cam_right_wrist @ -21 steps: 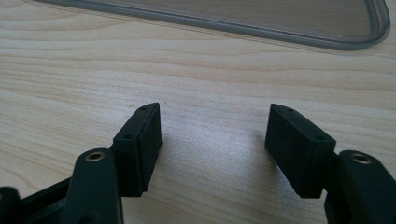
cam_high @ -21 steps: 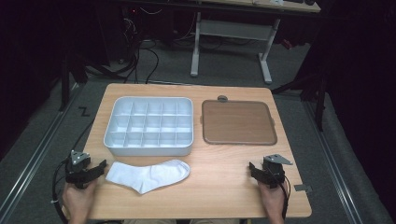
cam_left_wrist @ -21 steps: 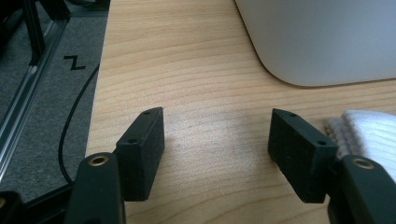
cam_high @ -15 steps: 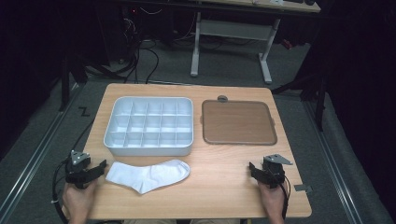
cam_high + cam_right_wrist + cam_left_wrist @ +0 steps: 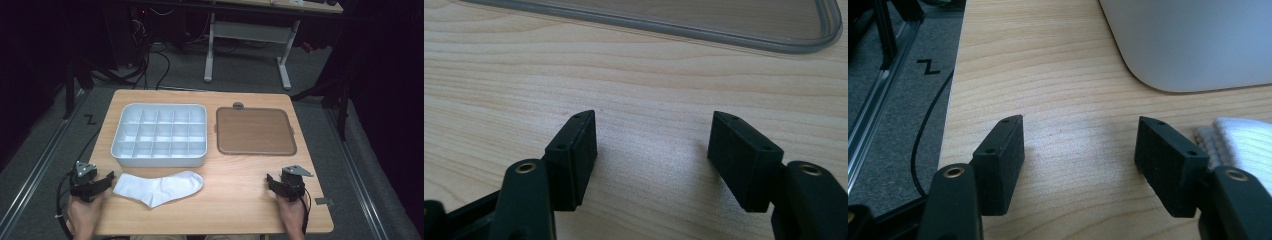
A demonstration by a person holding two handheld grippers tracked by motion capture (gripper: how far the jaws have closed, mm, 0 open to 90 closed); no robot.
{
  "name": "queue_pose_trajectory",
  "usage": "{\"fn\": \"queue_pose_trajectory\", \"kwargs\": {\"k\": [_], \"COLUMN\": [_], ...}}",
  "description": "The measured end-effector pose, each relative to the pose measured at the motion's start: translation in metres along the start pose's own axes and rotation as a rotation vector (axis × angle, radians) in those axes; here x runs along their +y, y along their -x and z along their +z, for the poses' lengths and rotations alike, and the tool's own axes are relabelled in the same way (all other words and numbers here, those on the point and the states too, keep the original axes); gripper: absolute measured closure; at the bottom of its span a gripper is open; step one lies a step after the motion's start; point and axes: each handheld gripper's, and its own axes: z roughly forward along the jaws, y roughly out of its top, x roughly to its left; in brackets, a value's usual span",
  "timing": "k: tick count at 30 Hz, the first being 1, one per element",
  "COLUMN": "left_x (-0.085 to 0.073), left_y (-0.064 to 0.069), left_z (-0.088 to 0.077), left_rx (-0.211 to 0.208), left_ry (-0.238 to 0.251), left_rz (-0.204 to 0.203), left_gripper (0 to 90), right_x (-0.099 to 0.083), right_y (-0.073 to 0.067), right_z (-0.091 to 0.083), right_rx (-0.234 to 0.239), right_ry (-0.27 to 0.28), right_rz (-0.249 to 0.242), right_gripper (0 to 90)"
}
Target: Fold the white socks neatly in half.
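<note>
A white sock [image 5: 159, 188] lies flat near the table's front edge, left of centre. My left gripper [image 5: 105, 179] rests on the table just left of the sock's cuff, open, with bare wood between its pads [image 5: 1080, 150]; the ribbed cuff [image 5: 1238, 137] lies just beyond its right pad. Behind the sock stands a white tray [image 5: 159, 161] divided into several compartments, and its rounded corner [image 5: 1193, 45] appears in the left gripper view. My right gripper [image 5: 275, 181] sits open at the front right, nothing between its jaws [image 5: 654, 145].
A brown flat lid with a grey rim [image 5: 255, 131] lies at the back right; its edge [image 5: 724, 35] runs across the right gripper view. A small grey knob [image 5: 238, 105] sits behind it. The table's left edge and floor cables [image 5: 928, 125] are near my left gripper.
</note>
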Motion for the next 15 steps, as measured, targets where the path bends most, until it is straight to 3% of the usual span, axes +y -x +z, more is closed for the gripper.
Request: {"fn": "queue_pose_trajectory", "kwargs": {"k": [8,15], "left_x": [-0.0008,-0.0014], "left_y": [0.0015,0.0026], "left_z": [-0.0021,-0.0020], "left_rx": [-0.029,-0.036], "left_ry": [-0.008,-0.017], "left_rz": [0.006,0.002], "left_gripper": [43.1,36.1], "right_x": [0.0000,-0.0001], "right_y": [-0.0003,-0.0003], "right_z": [-0.0003,-0.0003], "right_rx": [0.019,0.019], "right_ry": [0.002,0.003], "right_rz": [-0.013,-0.013], "right_gripper": [39.6,39.9]}}
